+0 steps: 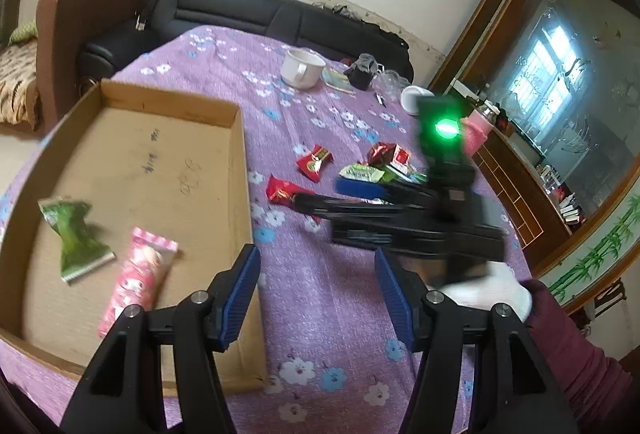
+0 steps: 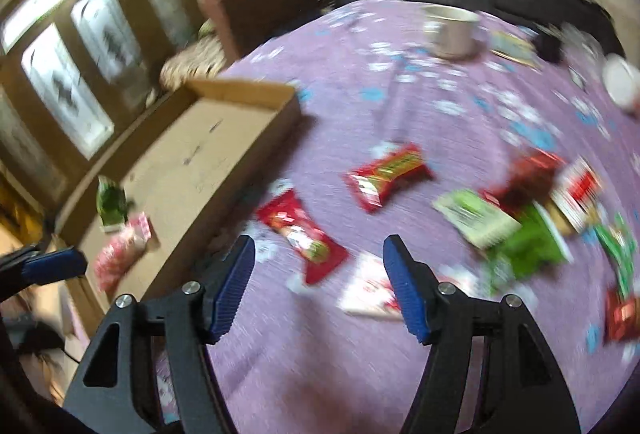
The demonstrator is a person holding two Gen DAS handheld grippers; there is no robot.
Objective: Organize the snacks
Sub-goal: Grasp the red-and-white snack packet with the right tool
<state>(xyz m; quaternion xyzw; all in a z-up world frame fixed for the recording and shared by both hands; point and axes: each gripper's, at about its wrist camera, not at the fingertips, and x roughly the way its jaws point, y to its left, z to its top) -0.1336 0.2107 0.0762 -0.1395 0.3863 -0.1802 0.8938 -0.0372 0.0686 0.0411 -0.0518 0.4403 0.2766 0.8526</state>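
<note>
Lying inside the cardboard box [image 1: 168, 170] are a green snack [image 1: 74, 240] and a pink snack [image 1: 134, 280]; other wrappers (red, green) [image 2: 386, 176] litter the purple cloth [image 1: 332, 298], while left gripper [image 1: 316, 294] and right gripper [image 2: 318, 288] both gape empty

A shallow open cardboard box [image 1: 168, 154] sits on the purple flowered cloth, holding a green packet [image 1: 74, 238] and a pink packet [image 1: 134, 280] lying flat, just beside each other. Loose on the cloth to its right lie two red packets [image 1: 315, 162], apart from each other. Farther right is a mixed heap of green, red and white packets [image 1: 380, 166].
</note>
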